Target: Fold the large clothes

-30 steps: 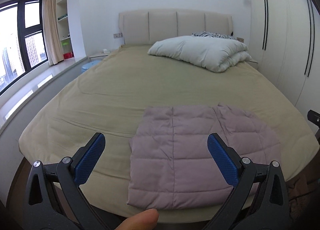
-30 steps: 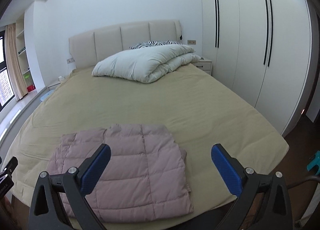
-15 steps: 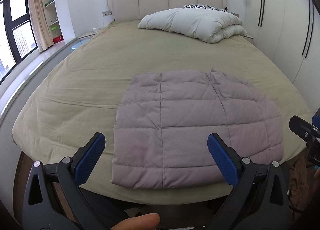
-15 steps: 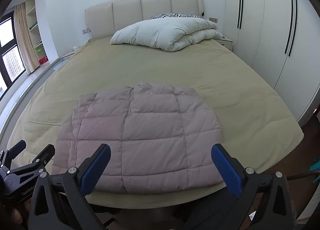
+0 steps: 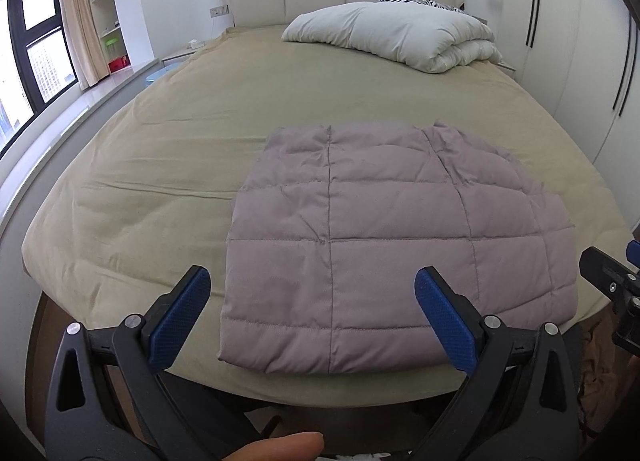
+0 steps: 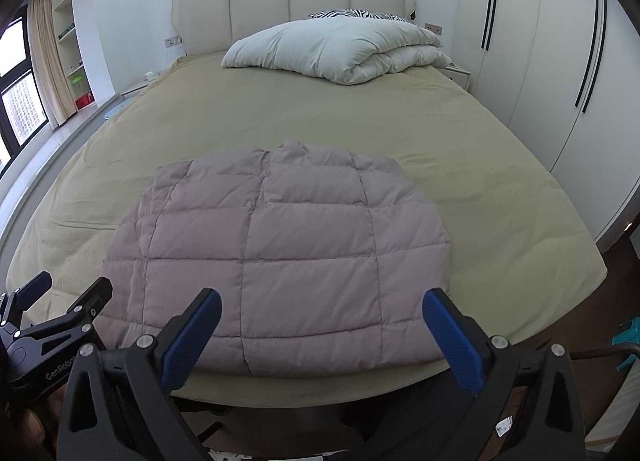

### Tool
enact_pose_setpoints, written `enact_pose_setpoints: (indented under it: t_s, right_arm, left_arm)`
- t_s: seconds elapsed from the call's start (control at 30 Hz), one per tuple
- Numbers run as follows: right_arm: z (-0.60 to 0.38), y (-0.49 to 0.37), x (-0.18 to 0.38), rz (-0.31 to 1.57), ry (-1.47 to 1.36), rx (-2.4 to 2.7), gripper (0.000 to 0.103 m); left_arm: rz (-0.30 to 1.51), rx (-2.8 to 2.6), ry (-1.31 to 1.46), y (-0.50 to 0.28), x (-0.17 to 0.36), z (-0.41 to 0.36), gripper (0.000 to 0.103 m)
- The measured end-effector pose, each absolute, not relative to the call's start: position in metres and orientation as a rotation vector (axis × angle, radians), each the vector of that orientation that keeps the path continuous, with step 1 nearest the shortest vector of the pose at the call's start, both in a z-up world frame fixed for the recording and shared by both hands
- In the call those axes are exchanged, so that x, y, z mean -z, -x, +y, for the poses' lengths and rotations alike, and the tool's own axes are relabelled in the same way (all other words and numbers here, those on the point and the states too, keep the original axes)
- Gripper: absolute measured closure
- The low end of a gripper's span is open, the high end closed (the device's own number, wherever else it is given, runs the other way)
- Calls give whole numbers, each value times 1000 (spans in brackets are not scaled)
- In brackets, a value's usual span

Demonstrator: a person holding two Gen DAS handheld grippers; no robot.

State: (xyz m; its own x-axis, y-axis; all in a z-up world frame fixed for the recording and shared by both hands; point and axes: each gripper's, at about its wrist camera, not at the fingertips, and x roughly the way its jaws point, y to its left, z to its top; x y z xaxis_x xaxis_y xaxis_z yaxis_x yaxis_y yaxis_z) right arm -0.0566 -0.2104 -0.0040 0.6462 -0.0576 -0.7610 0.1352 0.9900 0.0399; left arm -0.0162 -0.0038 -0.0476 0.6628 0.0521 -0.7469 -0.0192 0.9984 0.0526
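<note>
A mauve quilted down garment lies folded flat near the foot edge of the bed; it also shows in the right wrist view. My left gripper is open and empty, held just off the foot of the bed over the garment's near left part. My right gripper is open and empty over the garment's near right part. Each gripper shows at the edge of the other's view, the right one and the left one.
A folded white duvet and a zebra-print pillow lie by the headboard. White wardrobes stand along the right. A window with a sill, curtain and shelves is on the left.
Both grippers have tilted down and come closer to the garment at the foot of the bed. The garment has not moved. Both stay open.
</note>
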Motion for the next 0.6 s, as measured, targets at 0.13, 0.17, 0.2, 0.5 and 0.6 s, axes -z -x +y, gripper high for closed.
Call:
enact_pose_setpoints:
  t_s: [0.13, 0.17, 0.2, 0.5, 0.6]
  right_arm:
    - [-209, 54, 9, 880, -91, 106, 0]
    - [-209, 54, 10, 884, -91, 104, 0]
    - [-208, 54, 11, 886, -91, 102, 0]
    - [-206, 52, 16, 904, -87, 95, 0]
    - [-205, 51, 18, 913, -86, 97, 0]
  left_arm:
    - [853, -41, -39, 14, 50, -2, 0]
    - [853, -42, -38, 13, 51, -1, 0]
    - [854, -43, -38, 12, 51, -1, 0]
    - [863, -44, -39, 10, 54, -1, 0]
    - [866, -44, -38, 9, 55, -1, 0]
